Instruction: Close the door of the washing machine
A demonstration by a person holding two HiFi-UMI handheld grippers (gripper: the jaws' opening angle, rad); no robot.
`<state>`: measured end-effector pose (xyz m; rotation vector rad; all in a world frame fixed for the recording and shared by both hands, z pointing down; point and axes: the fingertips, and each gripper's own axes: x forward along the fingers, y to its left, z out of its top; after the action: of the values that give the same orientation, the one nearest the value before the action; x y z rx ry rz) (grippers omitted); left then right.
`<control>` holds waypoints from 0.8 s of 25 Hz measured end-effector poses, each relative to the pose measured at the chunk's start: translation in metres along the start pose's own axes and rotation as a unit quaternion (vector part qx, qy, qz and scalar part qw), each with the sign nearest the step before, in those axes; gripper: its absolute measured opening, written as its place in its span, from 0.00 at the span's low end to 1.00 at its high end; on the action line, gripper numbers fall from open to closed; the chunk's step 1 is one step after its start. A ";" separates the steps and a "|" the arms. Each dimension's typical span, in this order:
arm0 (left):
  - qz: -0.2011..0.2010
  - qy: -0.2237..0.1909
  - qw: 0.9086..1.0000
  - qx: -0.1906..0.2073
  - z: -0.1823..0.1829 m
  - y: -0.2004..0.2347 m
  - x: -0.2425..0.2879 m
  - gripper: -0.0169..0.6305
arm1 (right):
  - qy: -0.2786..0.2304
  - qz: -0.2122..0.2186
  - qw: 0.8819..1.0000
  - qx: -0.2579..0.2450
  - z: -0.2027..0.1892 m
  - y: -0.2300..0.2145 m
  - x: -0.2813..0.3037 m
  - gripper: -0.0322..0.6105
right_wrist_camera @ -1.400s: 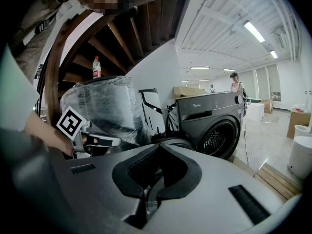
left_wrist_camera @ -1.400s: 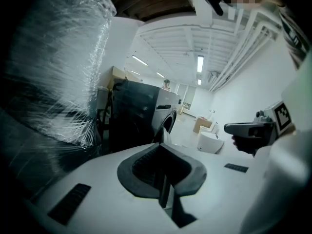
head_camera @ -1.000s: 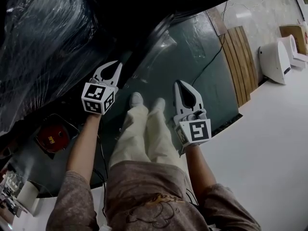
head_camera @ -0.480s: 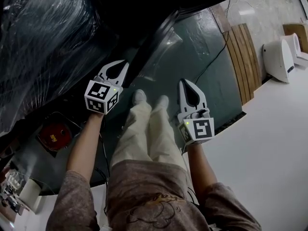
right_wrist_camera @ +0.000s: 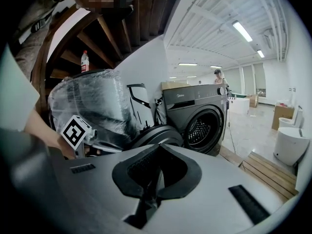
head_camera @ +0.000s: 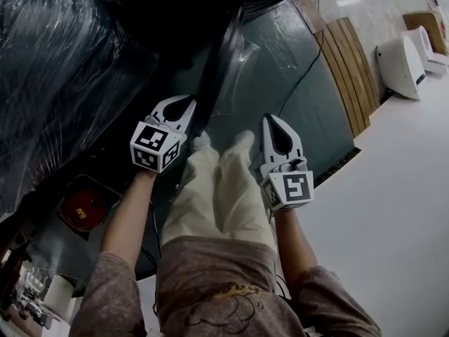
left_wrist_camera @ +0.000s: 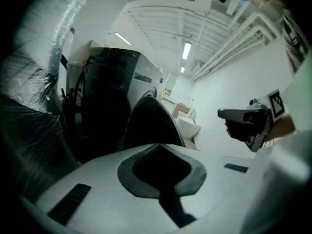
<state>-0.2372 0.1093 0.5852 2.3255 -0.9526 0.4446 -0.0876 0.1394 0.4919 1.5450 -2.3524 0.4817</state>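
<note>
The dark grey washing machine (right_wrist_camera: 195, 106) stands ahead with its round door (right_wrist_camera: 156, 133) swung open and the drum (right_wrist_camera: 204, 129) showing. In the head view the door is a dark edge (head_camera: 214, 76) below the machine's black bulk. My left gripper (head_camera: 184, 106) is shut and empty, its tips close beside that door edge; I cannot tell whether they touch. In the left gripper view the door (left_wrist_camera: 151, 123) rises just behind the shut left gripper (left_wrist_camera: 158, 145). My right gripper (head_camera: 275, 123) is shut and empty, to the right above the green floor, and its shut tips (right_wrist_camera: 158, 146) point at the machine.
A bulky thing wrapped in clear plastic (head_camera: 63, 69) fills the left. A red object (head_camera: 83, 206) lies low at the left. Wooden planks (head_camera: 347, 69), a white toilet (head_camera: 400, 65) and a floor cable (head_camera: 302, 90) are at the right. The person's shoes (head_camera: 242, 140) stand between the grippers.
The left gripper has shut and moved right, nearer the door edge. The right gripper has barely shifted.
</note>
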 end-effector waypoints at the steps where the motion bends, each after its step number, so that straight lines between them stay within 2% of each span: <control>1: -0.008 0.002 1.000 0.001 0.000 -0.005 0.005 0.03 | 0.000 -0.006 1.000 0.003 -0.002 -0.004 -0.003 0.05; 9: -0.052 0.028 0.998 0.015 -0.003 -0.043 0.049 0.03 | -0.001 -0.044 0.999 0.022 -0.017 -0.037 -0.030 0.05; 20: -0.068 0.058 0.995 0.051 0.018 -0.100 0.118 0.03 | -0.003 -0.114 0.991 0.071 -0.038 -0.122 -0.069 0.05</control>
<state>-0.0821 0.0935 0.5909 2.4073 -0.7278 0.5778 0.0538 0.1669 0.5126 1.8522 -2.1492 0.6003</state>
